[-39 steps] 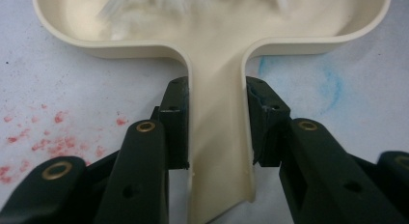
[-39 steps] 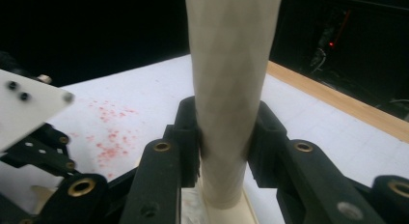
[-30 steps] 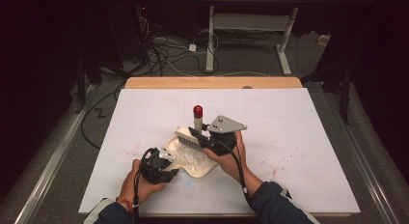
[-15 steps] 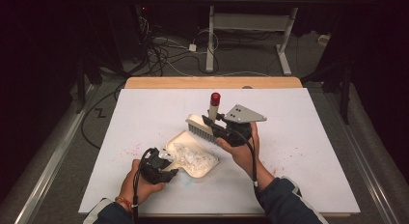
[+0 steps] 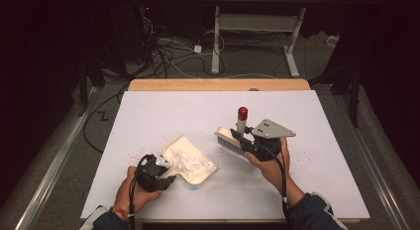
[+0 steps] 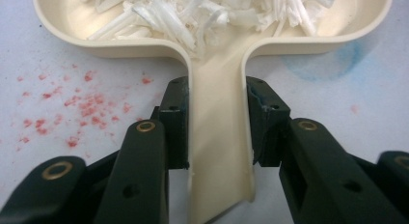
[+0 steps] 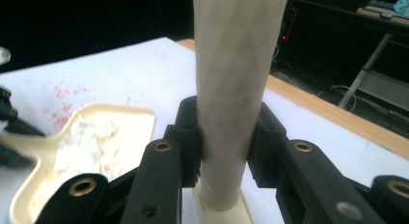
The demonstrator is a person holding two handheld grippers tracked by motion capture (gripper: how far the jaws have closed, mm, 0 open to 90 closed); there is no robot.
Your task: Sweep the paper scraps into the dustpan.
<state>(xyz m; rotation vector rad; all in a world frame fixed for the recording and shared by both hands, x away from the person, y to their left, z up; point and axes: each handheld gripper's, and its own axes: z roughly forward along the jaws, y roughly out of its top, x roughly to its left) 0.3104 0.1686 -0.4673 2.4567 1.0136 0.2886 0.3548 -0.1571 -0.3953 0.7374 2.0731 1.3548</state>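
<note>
Left gripper (image 5: 166,171) sat near-left on the bench (image 5: 148,116), jaws clamped on the dustpan (image 5: 190,160) handle, one jaw on each side of it in the left gripper view. Pan (image 6: 212,50) lay flat on the bench, tray end pointing far-right, loaded with white shreds (image 6: 202,14). Red specks (image 6: 72,113) on the bench just left of the handle, faint blue smear (image 6: 318,64) to its right. Right gripper (image 5: 242,141) was right of the pan and apart from it, jaws clamped on the brush (image 5: 233,138) handle. Handle (image 7: 236,89) stood roughly upright, red cap (image 5: 242,112) on top, bristle head low and to the left. Brush was well clear of the pan. Couldn't tell if the bristles touched the bench.
</note>
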